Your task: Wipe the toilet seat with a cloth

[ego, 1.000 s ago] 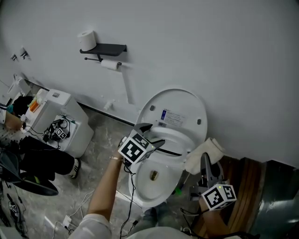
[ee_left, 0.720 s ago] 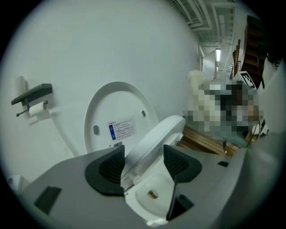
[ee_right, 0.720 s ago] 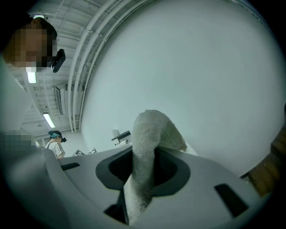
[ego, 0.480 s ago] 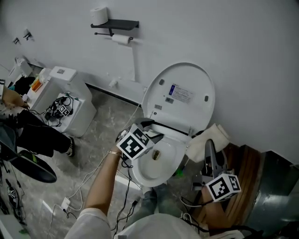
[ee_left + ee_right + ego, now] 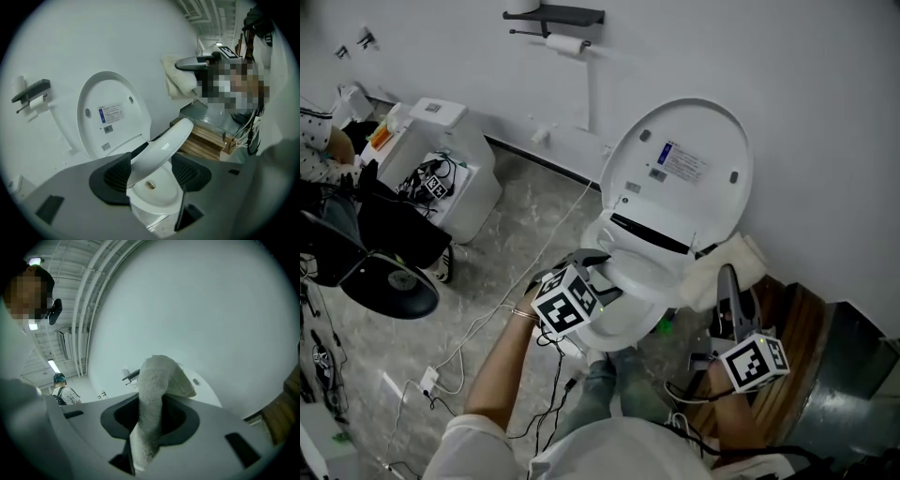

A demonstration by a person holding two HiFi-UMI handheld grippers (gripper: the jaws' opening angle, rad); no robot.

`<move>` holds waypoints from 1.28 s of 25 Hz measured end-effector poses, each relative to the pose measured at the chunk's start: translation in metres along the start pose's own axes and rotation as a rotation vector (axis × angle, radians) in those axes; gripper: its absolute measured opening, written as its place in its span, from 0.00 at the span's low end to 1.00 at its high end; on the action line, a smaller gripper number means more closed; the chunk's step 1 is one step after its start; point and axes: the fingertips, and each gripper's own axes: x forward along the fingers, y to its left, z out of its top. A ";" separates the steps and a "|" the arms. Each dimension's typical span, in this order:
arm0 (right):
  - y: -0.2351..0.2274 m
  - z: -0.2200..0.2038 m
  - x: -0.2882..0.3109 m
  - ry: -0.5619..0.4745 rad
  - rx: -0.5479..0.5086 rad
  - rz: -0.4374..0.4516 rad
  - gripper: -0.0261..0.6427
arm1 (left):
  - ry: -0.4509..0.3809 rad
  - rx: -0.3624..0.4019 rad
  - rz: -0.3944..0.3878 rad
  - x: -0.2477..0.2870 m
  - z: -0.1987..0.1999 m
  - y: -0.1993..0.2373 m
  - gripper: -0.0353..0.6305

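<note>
Left tongs (image 5: 150, 172): clamped on the rim of the white plastic oval toilet seat ring (image 5: 165, 145). The jaws have just been closing, with that rim between the ribbed pads.
Seat ring, from those pads: it slopes up and to the right. It is half raised between the white ceramic bowl (image 5: 152, 194) just below the pads and the upright white lid (image 5: 110, 112) ahead to the left.
Right tongs (image 5: 151, 420): shut on a cream terry cloth (image 5: 157, 380), which stands up out of the jaws and folds over at its top.
Cloth from the left tongs: ahead, higher and to the right. It is near the seat ring but apart from it.
Seat ring from the right tongs: to their left and lower, across the bowl's right side.
Nearer hand: the left is already on the ring. The right carries the cloth.
Coming move, likely: steady or lay the ring, then swing the right tongs left and down onto it.
</note>
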 end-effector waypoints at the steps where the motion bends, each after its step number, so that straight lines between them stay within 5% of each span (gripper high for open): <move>1: 0.001 -0.005 0.001 0.011 0.004 0.005 0.19 | 0.011 0.009 -0.006 -0.001 -0.006 -0.005 0.49; 13: 0.007 -0.065 0.013 0.133 0.043 0.032 0.19 | 0.257 0.193 -0.114 0.004 -0.104 -0.069 0.49; 20: -0.008 -0.091 0.011 0.194 0.044 0.002 0.19 | 0.366 0.194 -0.241 0.014 -0.166 -0.100 0.50; 27: -0.027 -0.123 0.016 0.234 0.069 -0.029 0.19 | 0.356 -0.018 -0.342 0.032 -0.207 -0.114 0.49; 32: -0.044 -0.154 0.018 0.276 0.080 -0.054 0.19 | 0.250 -0.311 -0.327 0.051 -0.240 -0.112 0.46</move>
